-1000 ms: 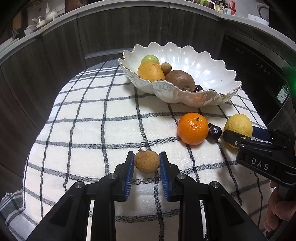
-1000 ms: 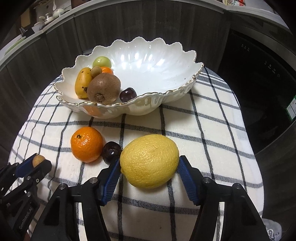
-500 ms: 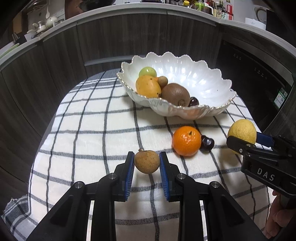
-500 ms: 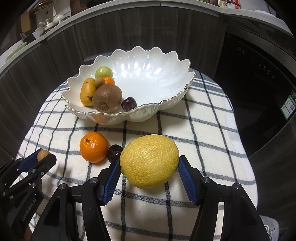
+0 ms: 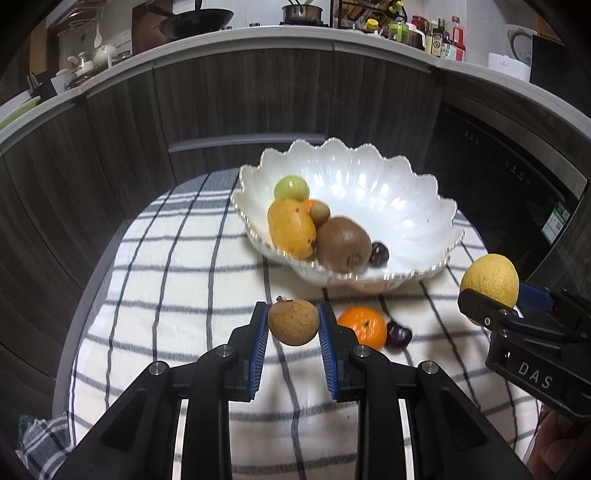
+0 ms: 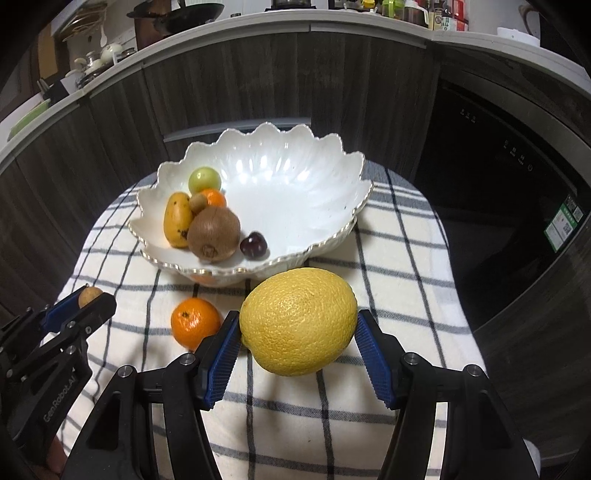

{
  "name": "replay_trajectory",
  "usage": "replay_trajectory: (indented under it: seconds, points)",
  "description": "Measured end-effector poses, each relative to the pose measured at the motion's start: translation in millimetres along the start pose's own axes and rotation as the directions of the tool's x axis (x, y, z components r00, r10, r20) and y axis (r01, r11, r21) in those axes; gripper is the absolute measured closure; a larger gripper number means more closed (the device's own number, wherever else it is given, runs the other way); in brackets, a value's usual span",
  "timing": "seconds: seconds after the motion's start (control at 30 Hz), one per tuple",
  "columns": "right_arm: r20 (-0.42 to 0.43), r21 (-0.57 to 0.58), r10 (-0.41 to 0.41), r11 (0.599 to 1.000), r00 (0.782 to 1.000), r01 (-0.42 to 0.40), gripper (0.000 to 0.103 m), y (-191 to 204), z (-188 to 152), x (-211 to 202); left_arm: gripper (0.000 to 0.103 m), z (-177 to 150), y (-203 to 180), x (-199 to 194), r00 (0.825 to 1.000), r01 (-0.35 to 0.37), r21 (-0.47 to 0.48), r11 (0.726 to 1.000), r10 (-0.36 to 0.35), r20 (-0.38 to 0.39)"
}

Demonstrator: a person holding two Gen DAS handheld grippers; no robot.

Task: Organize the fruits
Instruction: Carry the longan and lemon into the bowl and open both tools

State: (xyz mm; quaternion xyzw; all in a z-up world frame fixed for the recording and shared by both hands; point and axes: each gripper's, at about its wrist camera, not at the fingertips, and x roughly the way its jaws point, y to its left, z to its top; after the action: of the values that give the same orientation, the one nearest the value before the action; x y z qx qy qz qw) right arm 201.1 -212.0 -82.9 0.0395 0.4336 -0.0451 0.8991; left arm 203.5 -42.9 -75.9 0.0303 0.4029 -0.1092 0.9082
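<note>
My left gripper [image 5: 293, 317] is shut on a small brown longan [image 5: 293, 322], held above the checked cloth. Over the cloth's right side my right gripper [image 6: 299, 325] is shut on a big yellow lemon [image 6: 298, 320]. The left wrist view also catches the lemon [image 5: 489, 278] at its right edge. The longan [image 6: 89, 295] shows small at the left of the right wrist view. Beyond both stands a white scalloped bowl [image 6: 295, 177] [image 5: 406, 192] holding a mango [image 6: 176, 219], a kiwi [image 6: 213, 233], a green fruit [image 6: 204, 179], a cherry [image 6: 253, 244] and several small fruits. An orange mandarin [image 6: 195, 323] [image 5: 364, 326] and a dark cherry [image 5: 399, 334] lie on the cloth in front of the bowl.
The cloth [image 5: 166, 280] covers a small round table. Dark wood cabinet fronts [image 5: 240, 103] curve behind it, with a cluttered counter [image 5: 258, 29] on top. A black appliance [image 6: 517, 177] stands to the right. A person's fingers [image 5: 550, 439] show at the lower right.
Both grippers have risen off the cloth with their fruit, the longan in the left and the lemon in the right. The bowl, mandarin and cherry now look farther below.
</note>
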Motion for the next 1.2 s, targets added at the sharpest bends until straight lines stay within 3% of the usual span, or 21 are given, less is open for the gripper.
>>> replay_trajectory:
  seconds: [0.5,1.2]
  points:
    - [0.068,-0.006,-0.012,1.0,0.998,0.013,0.04,-3.5,46.2,-4.2,0.076,55.1,-3.9,14.6,0.998,0.014,0.018,1.0,-0.015,0.055]
    - [0.046,-0.032,-0.017,0.999,0.999,0.018,0.04,-8.5,89.4,40.7,0.076,88.6,-10.6,74.3,0.999,0.032,0.043,0.999,-0.032,-0.002]
